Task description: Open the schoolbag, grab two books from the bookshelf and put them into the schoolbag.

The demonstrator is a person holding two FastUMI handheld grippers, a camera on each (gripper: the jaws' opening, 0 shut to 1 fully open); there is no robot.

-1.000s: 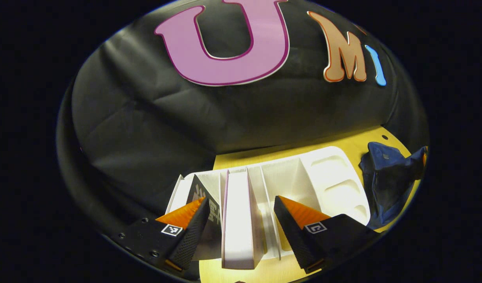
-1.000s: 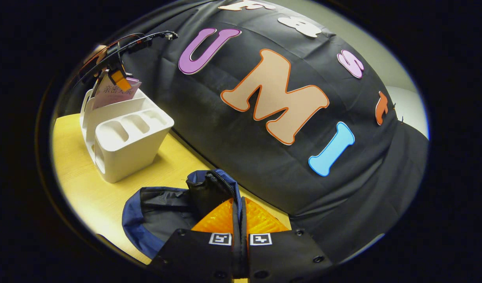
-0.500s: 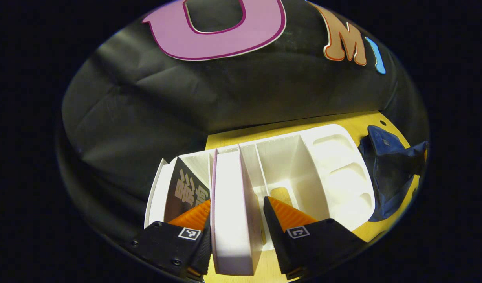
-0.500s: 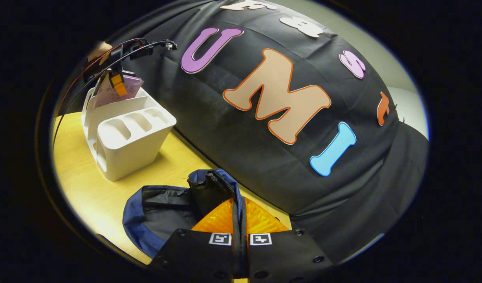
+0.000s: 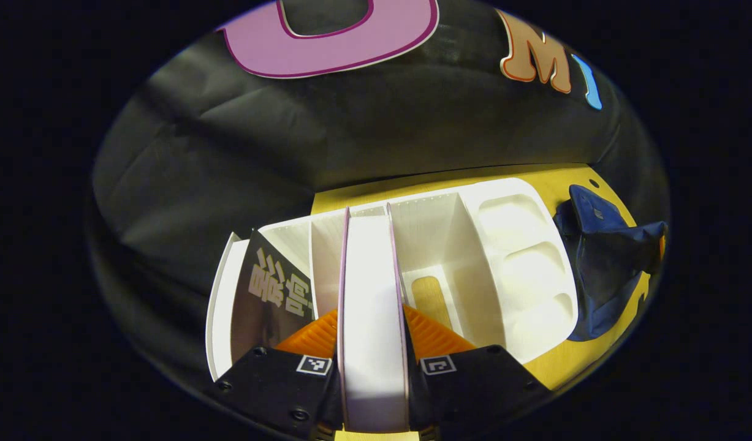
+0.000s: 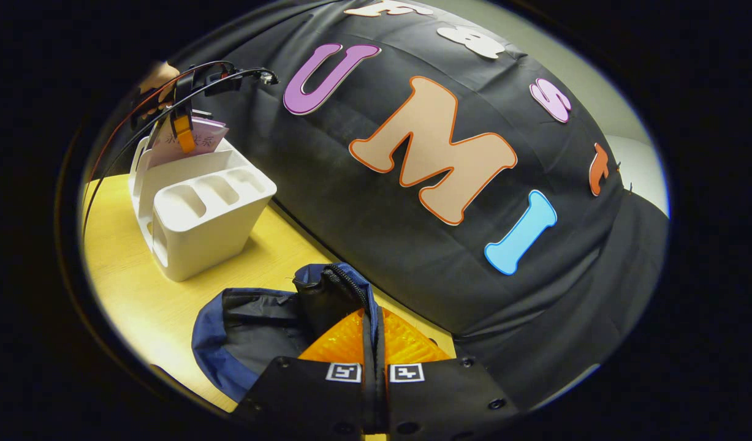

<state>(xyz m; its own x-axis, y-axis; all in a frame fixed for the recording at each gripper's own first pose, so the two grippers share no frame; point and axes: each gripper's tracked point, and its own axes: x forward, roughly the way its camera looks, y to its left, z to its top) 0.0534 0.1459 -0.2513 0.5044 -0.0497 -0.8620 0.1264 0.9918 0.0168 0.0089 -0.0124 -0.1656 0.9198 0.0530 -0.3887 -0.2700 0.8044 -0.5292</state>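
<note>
Fingers (image 5: pixel 314 334) of left gripper (image 5: pixel 371 334) have closed, seemingly clamping pink-edged book (image 5: pixel 371 306).

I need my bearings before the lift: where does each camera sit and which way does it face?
Left gripper view: rides the left gripper, looking down into the white bookshelf; its fingers clamp the pink-edged book.
Right gripper view: rides the right gripper, low over the schoolbag, pinching its rim.
Shared: bookshelf, schoolbag, book, yellow table.

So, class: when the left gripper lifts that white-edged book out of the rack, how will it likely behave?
The book is thick, so probably stiff. The left gripper grips near one end, so it may tilt. The bookshelf looks light and might shift.
</note>
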